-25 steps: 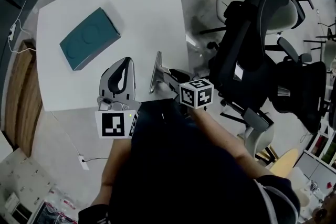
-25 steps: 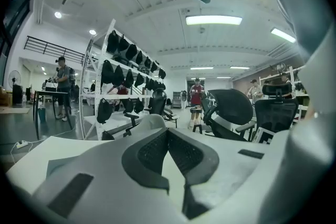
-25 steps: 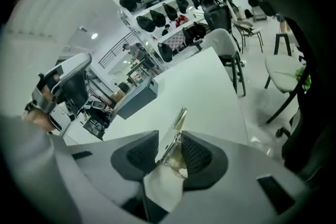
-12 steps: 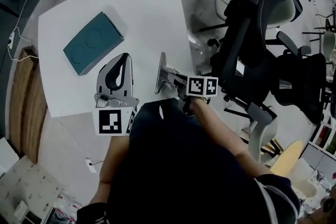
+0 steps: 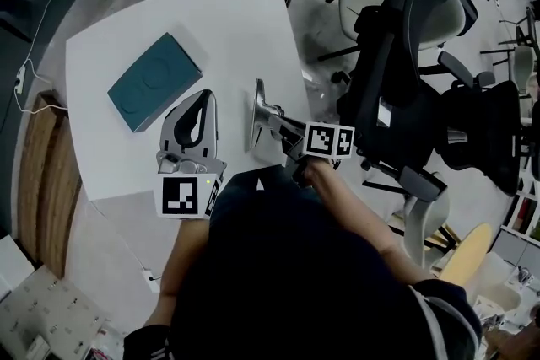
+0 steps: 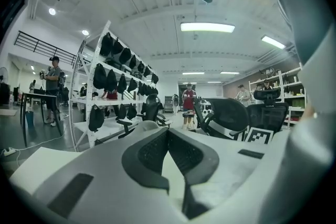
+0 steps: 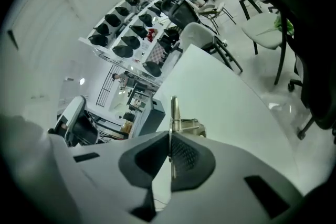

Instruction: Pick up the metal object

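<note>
The metal object (image 5: 257, 115), a thin upright plate with a small bracket on its side, stands near the right edge of the white table (image 5: 211, 21). My right gripper (image 5: 272, 122) reaches it from the near right and is shut on it. In the right gripper view the plate's edge (image 7: 174, 113) runs straight up between the right gripper's (image 7: 169, 139) dark pads, which press on both faces. My left gripper (image 5: 205, 96) lies on the table to the left of the plate, apart from it. The left gripper's (image 6: 168, 131) jaws are shut with nothing between them.
A teal box (image 5: 156, 82) lies on the table's left half, beyond the left gripper. Black and grey office chairs (image 5: 405, 55) crowd the floor just right of the table edge. A wooden panel (image 5: 38, 164) stands left of the table. Shelving with dark gear (image 6: 113, 92) fills the room behind.
The right gripper's jaws have come together on the metal plate, and its marker cube has shifted slightly right and up. The left gripper has stayed in place on the table.
</note>
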A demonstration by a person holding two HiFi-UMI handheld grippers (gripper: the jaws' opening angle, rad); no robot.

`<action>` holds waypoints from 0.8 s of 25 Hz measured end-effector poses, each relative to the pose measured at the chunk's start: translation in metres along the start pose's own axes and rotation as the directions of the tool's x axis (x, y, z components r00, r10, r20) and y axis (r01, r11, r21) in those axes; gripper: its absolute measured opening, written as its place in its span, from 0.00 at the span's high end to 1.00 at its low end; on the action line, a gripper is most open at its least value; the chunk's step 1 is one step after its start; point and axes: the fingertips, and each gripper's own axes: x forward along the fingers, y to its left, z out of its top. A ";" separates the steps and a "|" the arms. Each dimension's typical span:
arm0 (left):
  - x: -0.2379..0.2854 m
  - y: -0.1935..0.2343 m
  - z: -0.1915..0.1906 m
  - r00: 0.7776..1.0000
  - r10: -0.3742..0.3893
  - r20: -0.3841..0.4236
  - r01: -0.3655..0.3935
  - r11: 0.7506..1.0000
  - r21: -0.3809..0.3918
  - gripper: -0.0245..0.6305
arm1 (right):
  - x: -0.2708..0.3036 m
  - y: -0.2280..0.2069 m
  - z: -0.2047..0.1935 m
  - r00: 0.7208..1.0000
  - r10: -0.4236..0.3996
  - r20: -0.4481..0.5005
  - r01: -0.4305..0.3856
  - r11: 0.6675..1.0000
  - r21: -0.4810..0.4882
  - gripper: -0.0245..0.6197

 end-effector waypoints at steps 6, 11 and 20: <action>-0.001 0.004 0.016 0.999 0.001 0.039 -0.002 1.000 0.016 0.93 | -0.017 0.054 0.051 0.990 0.038 0.138 -0.009 0.979 -0.204 0.92; -0.001 0.009 0.040 0.997 0.012 0.082 -0.016 0.999 0.041 0.93 | -0.039 0.101 0.092 0.962 0.077 0.261 0.017 0.940 -0.340 0.92; -0.003 0.010 0.083 0.990 0.033 0.139 -0.044 0.996 0.074 0.93 | -0.085 0.183 0.146 0.870 0.159 0.467 0.178 0.781 -0.599 0.92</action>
